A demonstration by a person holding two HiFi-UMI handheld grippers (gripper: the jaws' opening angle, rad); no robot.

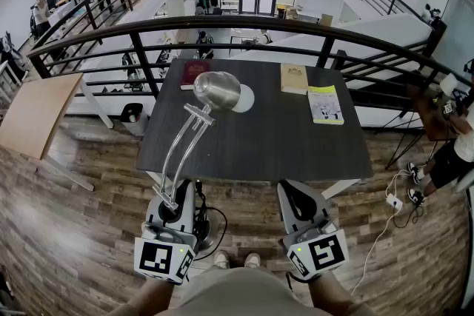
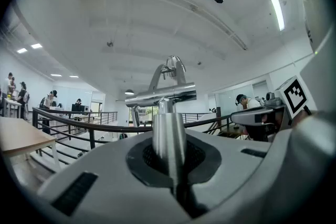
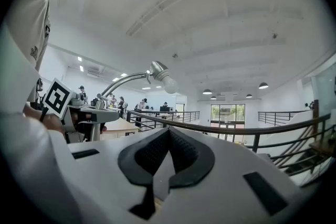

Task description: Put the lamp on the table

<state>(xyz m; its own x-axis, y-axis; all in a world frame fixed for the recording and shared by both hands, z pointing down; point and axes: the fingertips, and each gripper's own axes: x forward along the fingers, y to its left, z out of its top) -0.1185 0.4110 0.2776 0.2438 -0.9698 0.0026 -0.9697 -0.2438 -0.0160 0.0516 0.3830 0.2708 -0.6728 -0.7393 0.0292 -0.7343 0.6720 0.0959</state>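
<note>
A silver desk lamp (image 1: 194, 131) with a chrome shade and white bulb leans up and away from my left gripper (image 1: 172, 197). That gripper is shut on the lamp's lower stem (image 2: 169, 136), below the near edge of the dark table (image 1: 296, 140). The lamp's head hangs over the table's far left part. In the left gripper view the stem stands between the pads of my left gripper (image 2: 170, 161). My right gripper (image 1: 298, 196) is shut and empty beside it, near the table's front edge. The right gripper view shows my right gripper (image 3: 167, 136) with its jaws together and the lamp (image 3: 157, 73) off to the left.
On the table's far side lie a red book (image 1: 195, 72), a tan book (image 1: 294, 78) and a yellow-green booklet (image 1: 324, 103). A black railing (image 1: 296, 26) runs behind the table. A wooden tabletop (image 1: 33, 111) is at left; a person (image 1: 453, 155) and floor cables (image 1: 391, 200) are at right.
</note>
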